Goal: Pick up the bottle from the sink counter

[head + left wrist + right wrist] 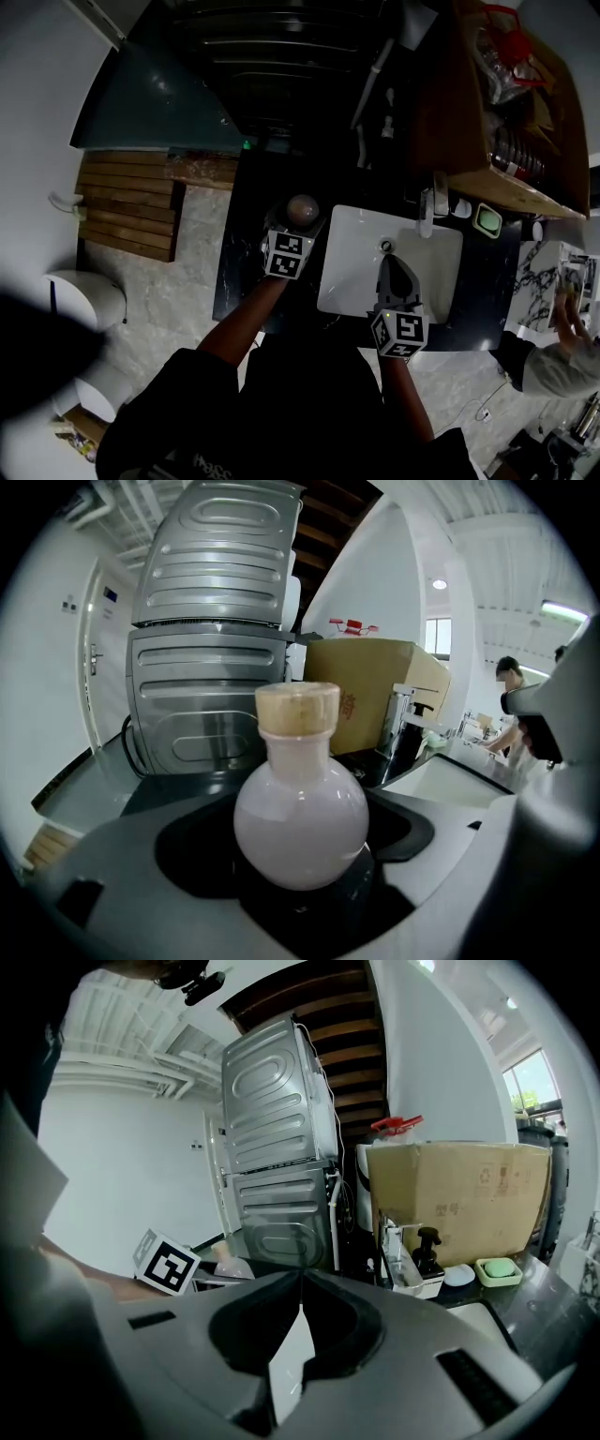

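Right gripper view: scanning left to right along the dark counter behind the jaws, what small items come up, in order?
Black-and-white marker cube → round pale pink bottle → black pump dispenser → white oval dish → green soap dish.

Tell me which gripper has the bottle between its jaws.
The left gripper: the round bottle stands between its jaws. The right gripper has its jaws together, empty.
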Tool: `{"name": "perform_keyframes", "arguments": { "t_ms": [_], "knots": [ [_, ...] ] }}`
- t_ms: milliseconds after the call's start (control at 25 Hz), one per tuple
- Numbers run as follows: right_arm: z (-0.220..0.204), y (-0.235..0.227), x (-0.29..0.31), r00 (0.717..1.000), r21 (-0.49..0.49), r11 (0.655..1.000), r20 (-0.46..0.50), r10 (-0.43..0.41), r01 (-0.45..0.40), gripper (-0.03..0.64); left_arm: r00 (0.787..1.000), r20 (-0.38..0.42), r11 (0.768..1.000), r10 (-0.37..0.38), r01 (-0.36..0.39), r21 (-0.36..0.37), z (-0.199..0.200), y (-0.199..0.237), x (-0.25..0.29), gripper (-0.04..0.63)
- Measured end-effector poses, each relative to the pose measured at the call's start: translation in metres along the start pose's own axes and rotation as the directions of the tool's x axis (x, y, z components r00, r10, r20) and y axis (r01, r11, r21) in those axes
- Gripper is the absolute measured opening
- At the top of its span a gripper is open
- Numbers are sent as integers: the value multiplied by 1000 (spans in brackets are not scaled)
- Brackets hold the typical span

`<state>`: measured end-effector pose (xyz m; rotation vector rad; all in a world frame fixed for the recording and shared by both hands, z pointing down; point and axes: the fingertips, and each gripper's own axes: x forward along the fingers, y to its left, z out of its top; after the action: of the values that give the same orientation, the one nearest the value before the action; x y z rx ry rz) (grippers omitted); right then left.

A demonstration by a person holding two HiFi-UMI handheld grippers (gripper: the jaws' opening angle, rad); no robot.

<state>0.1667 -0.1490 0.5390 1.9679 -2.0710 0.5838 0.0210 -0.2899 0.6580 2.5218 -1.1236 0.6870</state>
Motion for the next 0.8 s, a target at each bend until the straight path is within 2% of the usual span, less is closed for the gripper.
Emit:
{"name": "perform_keyframes", "arguments": {
  "t_ms": [120,480,640,800],
  "knots": [
    [6,-1,-8,1000,-23,1000,10,5,-4,40,999,6,999,-33,33,-1,10,-18,-20,383],
    [12,-2,-22,998,-34,999,64,24,-22,38,988,100,992,-117,111,59,52,-66,-86,383],
    [21,-9,-36,994,-12,1000,105,8,-6,38,987,106,992,-120,116,47,55,-85,-115,383],
    [30,-20,-58,990,-49,998,130,53,-47,38,986,148,997,-77,72,38,55,-109,-135,383]
  ]
}}
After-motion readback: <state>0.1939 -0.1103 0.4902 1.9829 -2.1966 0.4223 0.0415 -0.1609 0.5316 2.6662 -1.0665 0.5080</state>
